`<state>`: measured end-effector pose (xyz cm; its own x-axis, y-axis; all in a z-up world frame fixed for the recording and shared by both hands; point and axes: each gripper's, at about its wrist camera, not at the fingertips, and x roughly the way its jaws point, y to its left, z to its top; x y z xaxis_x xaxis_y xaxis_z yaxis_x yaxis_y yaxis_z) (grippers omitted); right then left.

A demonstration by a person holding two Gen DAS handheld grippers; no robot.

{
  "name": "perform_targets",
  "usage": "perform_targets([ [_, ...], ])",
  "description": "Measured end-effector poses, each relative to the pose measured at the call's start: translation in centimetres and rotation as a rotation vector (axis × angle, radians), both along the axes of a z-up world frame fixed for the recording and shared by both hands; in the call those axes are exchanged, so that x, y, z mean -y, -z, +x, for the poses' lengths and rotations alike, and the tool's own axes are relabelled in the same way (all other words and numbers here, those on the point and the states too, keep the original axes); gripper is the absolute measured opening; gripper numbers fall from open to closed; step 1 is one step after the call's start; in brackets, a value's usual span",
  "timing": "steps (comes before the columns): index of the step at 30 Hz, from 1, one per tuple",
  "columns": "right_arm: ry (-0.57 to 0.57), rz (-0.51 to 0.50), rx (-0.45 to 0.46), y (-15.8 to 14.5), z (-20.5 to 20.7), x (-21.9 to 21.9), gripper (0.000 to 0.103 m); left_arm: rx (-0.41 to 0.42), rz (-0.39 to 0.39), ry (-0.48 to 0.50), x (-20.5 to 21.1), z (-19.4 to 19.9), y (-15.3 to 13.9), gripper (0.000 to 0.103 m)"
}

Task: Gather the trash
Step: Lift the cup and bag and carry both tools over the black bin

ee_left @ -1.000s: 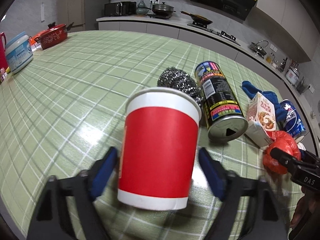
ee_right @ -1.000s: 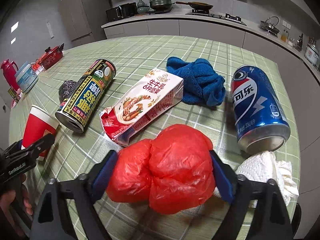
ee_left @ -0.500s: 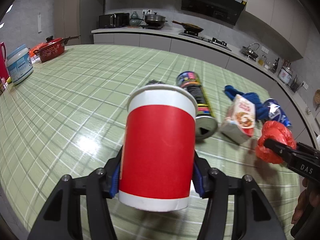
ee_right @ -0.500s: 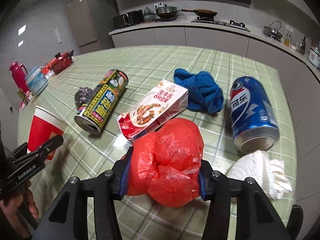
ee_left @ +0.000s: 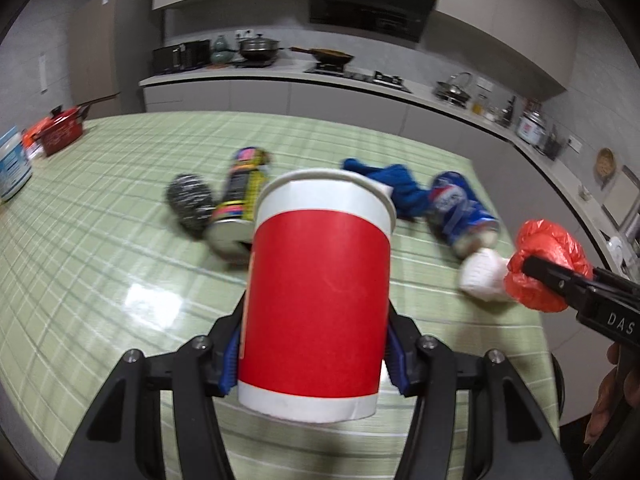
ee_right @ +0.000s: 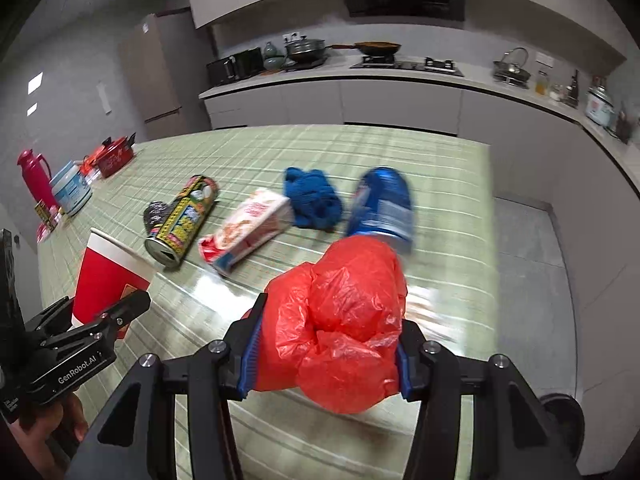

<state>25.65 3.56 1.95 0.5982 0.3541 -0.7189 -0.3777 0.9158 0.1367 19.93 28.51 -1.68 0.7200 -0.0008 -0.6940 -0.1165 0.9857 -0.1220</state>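
Red paper cup (ee_left: 320,296) upright, clamped; crumpled red plastic bag (ee_right: 344,328) clamped.

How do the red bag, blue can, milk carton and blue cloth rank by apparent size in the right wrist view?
1. red bag, nearest the camera, so inflated
2. blue can and milk carton, too alike to rank
3. blue cloth

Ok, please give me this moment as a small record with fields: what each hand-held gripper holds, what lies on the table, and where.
left hand-held gripper: shut on red paper cup, upright, lifted
right hand-held gripper: shut on red plastic bag, lifted
table: green checked cloth
left on table, all lying down: tall printed can, steel scourer, milk carton, blue cloth, blue soda can, white paper wad
far table edge: red pot, red flask
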Motion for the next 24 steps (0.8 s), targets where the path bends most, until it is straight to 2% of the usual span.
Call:
perform_targets([
  [11, 0.129, -0.001, 0.011, -1.1, -2.2, 10.6, 0.054, 0.023, 0.004, 0.144, 9.9, -0.1, -1.1, 0.058],
  [24, 0.265, -0.008, -0.008, -0.3, -5.0, 22.5, 0.054, 0.021, 0.004, 0.299, 21.3, 0.1, -1.1, 0.058],
])
